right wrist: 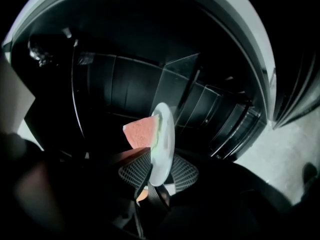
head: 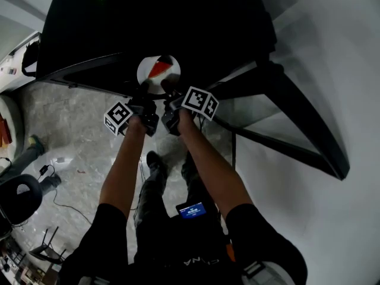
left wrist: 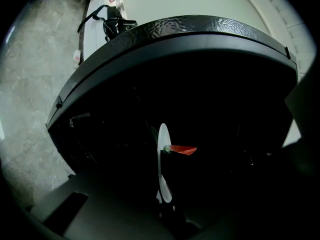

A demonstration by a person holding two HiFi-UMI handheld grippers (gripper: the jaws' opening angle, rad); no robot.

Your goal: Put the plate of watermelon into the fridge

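The left gripper (left wrist: 165, 205) pinches the near rim of the white plate (left wrist: 162, 154) while the right gripper (right wrist: 156, 183) stands wide about it, holding the watermelon wedge (right wrist: 141, 134) at the mouth of the dark fridge (head: 148, 22), its open door (head: 300, 108) on the right.

No text legible; blue screen (head: 191, 209) at waist too small, lettering (head: 195, 261) on dark clothing (head: 166, 242) blurred
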